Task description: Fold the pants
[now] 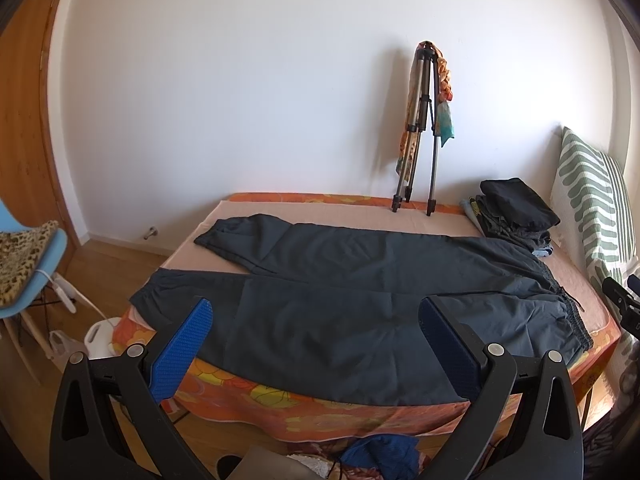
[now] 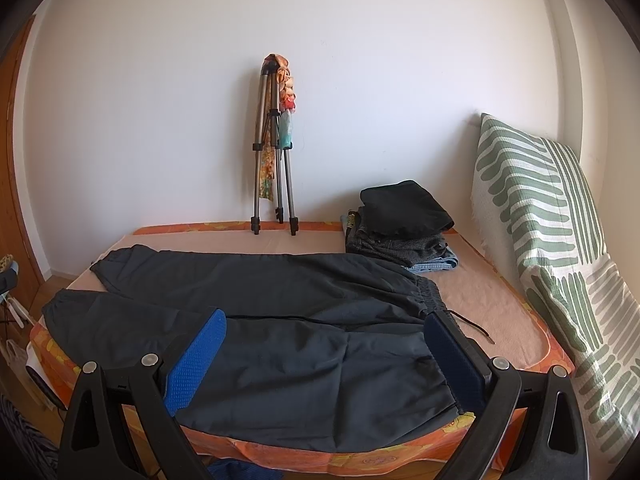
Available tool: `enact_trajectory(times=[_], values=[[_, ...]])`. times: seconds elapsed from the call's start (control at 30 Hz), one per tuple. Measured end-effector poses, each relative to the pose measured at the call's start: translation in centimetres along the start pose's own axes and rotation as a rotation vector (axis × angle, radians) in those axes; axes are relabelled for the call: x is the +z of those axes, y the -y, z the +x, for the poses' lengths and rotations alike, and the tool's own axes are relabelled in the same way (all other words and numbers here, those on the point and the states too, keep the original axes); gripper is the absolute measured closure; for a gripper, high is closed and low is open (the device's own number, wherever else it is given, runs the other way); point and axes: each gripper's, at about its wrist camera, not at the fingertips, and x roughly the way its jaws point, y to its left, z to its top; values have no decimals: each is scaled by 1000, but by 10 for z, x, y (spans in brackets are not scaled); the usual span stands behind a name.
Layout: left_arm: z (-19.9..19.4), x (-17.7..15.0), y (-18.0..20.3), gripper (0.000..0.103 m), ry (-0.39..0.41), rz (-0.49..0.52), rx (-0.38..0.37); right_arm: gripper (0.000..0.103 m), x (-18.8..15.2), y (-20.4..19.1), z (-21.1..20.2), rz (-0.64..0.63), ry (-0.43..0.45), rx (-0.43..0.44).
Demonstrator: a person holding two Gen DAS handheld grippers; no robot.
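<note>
While both tools hang above the near edge of a bed point(image 1: 400, 210), a pair of dark pants point(image 1: 360, 280) lies spread flat across it, waistband toward the right and both legs reaching left, the near leg draping slightly over the bed's front edge; the left gripper point(image 1: 316, 314) has its blue-padded fingers spread wide with nothing between them; the right gripper point(image 2: 326, 326) is likewise wide apart and empty, near the waistband; a stack of folded clothes point(image 2: 400, 220) sits at the far right corner beside a striped pillow point(image 2: 540, 220); a folded tripod point(image 2: 274, 152) leans against the white wall.
</note>
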Motion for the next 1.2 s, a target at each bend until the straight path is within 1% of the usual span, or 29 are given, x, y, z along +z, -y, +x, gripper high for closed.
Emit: enact_trajectory(times=[1.2], values=[[4,1,-2,0,-2,7,11,3,-1,2,0,-2,3,6]])
